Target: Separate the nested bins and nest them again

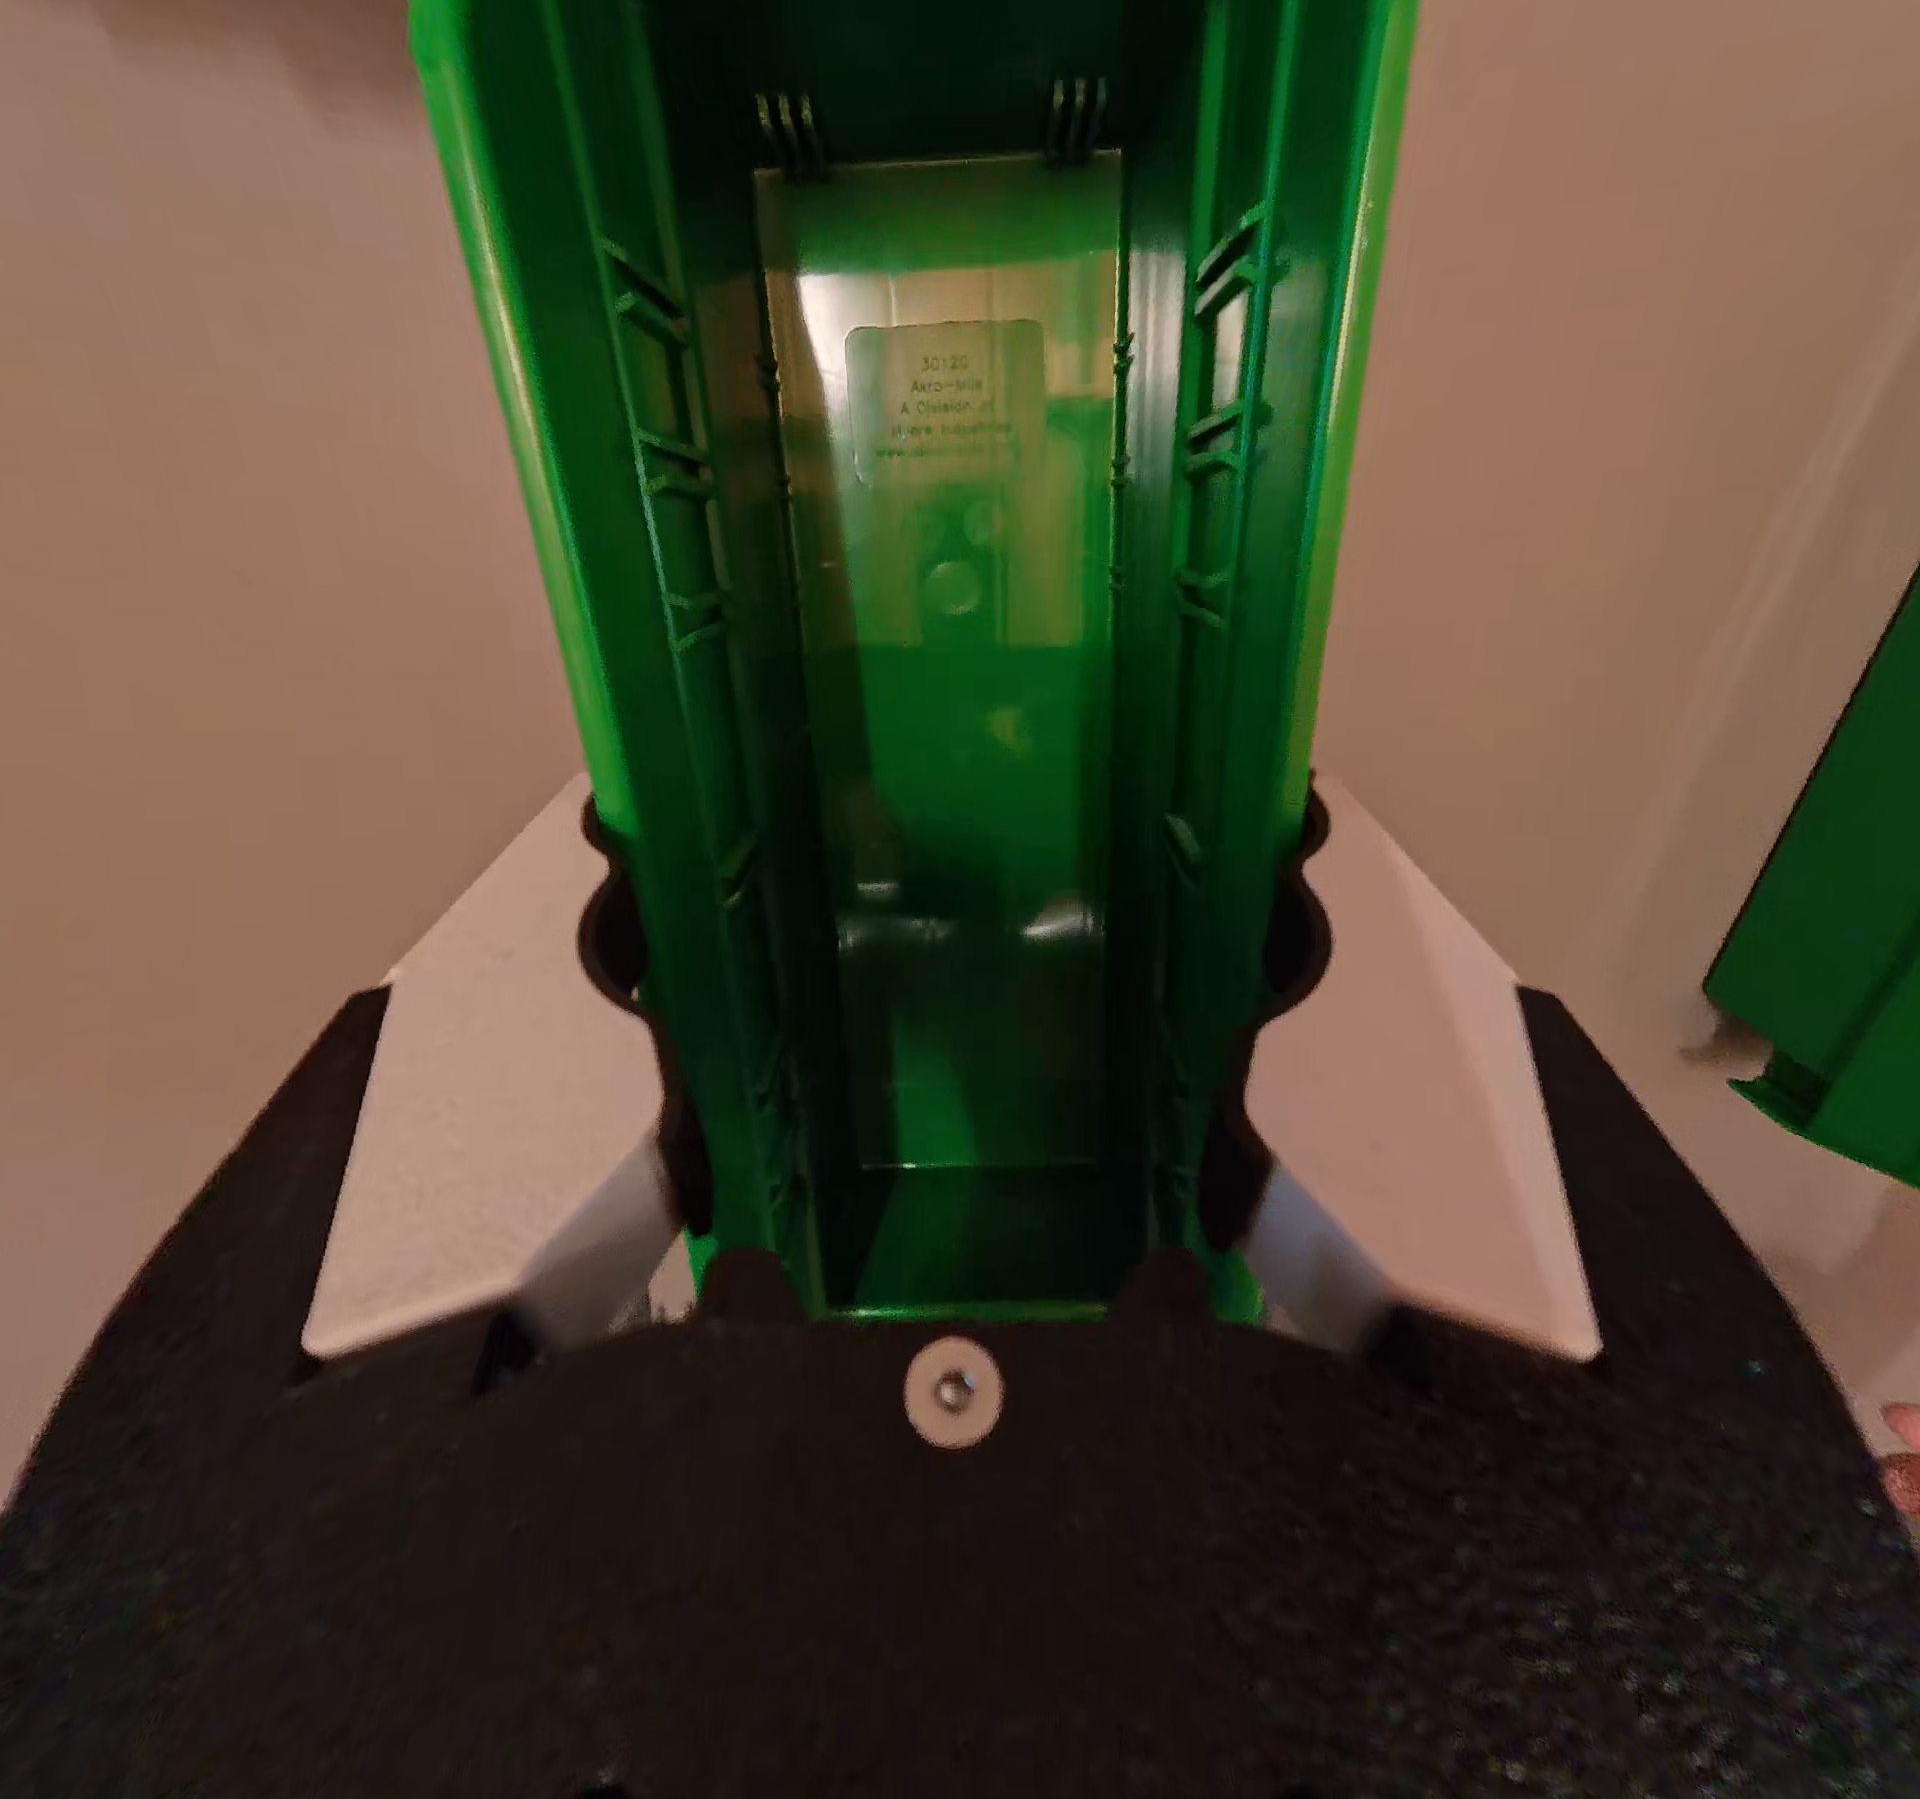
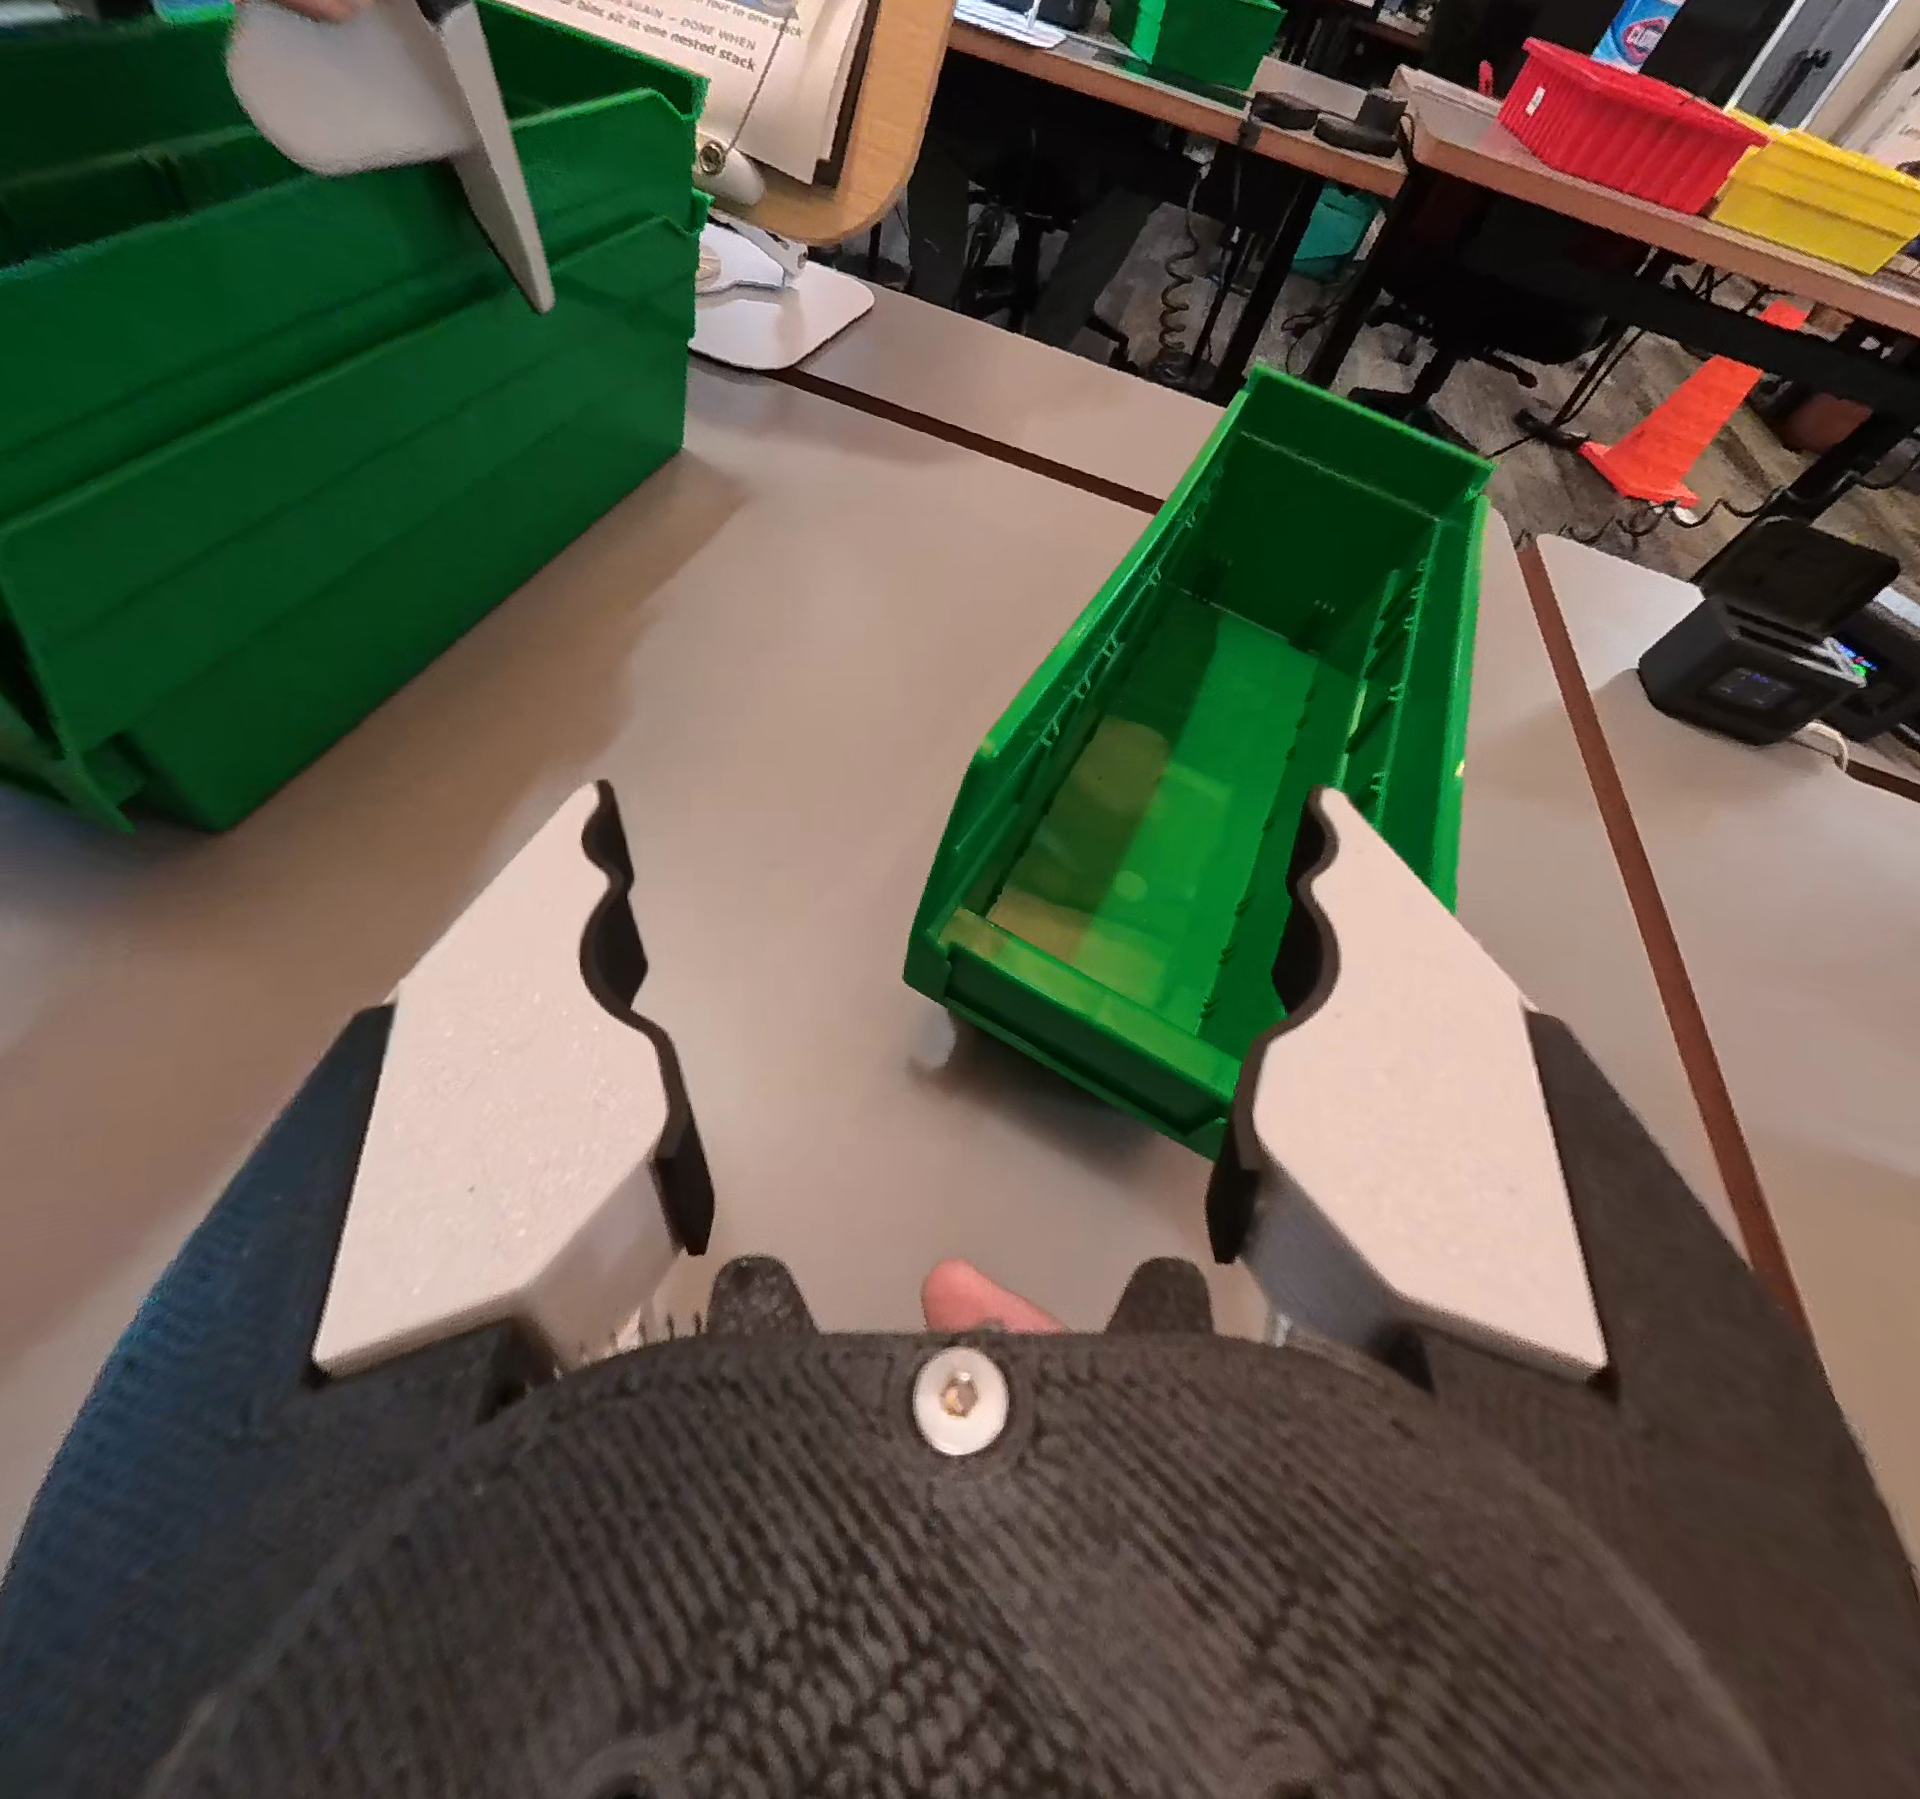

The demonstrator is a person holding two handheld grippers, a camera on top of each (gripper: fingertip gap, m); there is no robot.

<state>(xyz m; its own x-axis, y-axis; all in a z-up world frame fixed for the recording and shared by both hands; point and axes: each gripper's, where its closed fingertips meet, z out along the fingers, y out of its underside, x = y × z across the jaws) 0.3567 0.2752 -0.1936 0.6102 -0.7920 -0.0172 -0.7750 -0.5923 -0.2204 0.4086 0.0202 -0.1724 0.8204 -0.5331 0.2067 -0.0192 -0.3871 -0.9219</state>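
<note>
I count green nested bins (image 2: 312,461) at the table's (image 2: 831,606) left edge; one single bin (image 2: 1226,793) upright near its right edge

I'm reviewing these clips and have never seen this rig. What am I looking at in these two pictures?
There is no robot. A person holds a two-finger clamp in each hand, and each has a camera looking along its fingers. The left view shows the left gripper shut on a green bin, looking into its open inside. The right view shows the right gripper open and empty above a grey table. On the table lie a single green bin and a stack of nested green bins.
</note>
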